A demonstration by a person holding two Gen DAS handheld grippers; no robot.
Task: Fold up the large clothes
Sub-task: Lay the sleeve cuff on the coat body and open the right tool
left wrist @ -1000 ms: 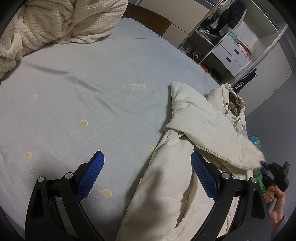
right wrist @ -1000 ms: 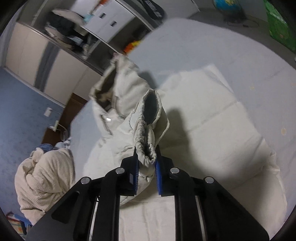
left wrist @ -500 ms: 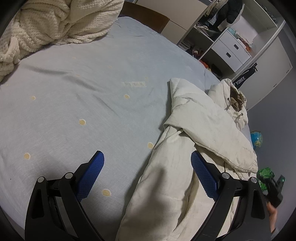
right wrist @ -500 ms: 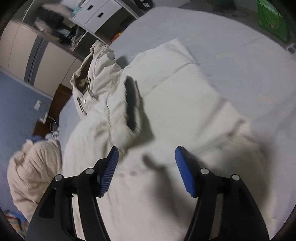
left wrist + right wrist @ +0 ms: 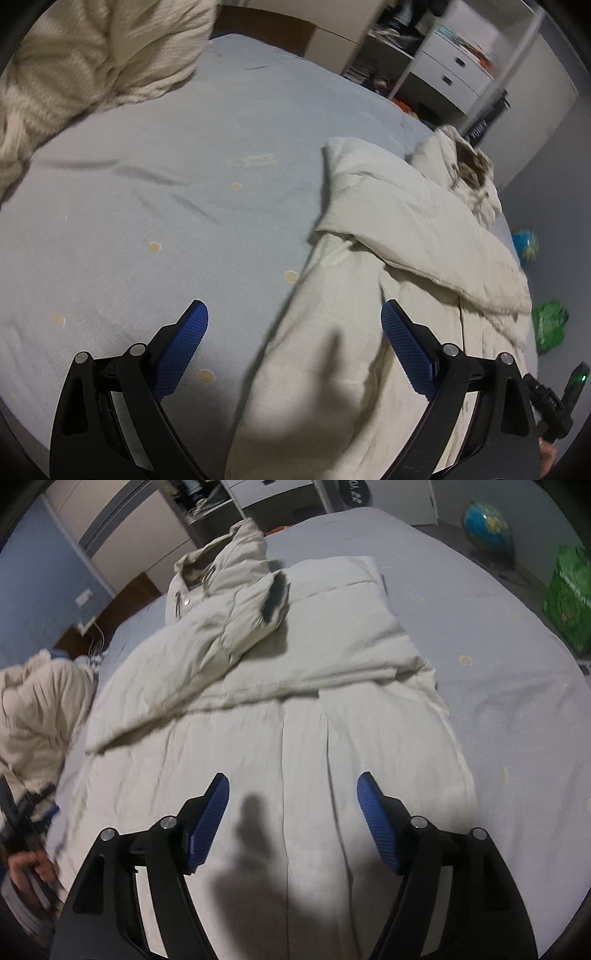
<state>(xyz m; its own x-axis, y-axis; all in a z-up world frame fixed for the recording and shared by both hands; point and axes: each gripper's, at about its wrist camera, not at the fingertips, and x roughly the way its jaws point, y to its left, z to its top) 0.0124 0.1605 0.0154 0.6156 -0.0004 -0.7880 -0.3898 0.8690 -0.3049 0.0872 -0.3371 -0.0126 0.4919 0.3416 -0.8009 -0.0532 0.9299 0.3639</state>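
A cream padded jacket (image 5: 332,716) lies flat on the light blue bed (image 5: 517,664), hood towards the wardrobe. Both sleeves are folded across its chest, and the near sleeve's cuff (image 5: 273,602) rests free on top. My right gripper (image 5: 293,805) hovers over the jacket's lower body with its jaws opening and nothing between them. In the left wrist view the same jacket (image 5: 388,258) fills the right half. My left gripper (image 5: 293,332) stands open above the jacket's left edge, empty, with one finger over the bare sheet (image 5: 166,184).
A cream knitted blanket (image 5: 85,66) is heaped at the head of the bed. White drawers and shelves (image 5: 454,70) stand beyond the bed. A globe (image 5: 487,520) and a green bag (image 5: 569,598) sit on the floor at the bed's side.
My right gripper let go of the sleeve cuff, which dropped onto the jacket's chest. Its jaws opened wide and it drew back towards the hem. The left gripper shifted only slightly.
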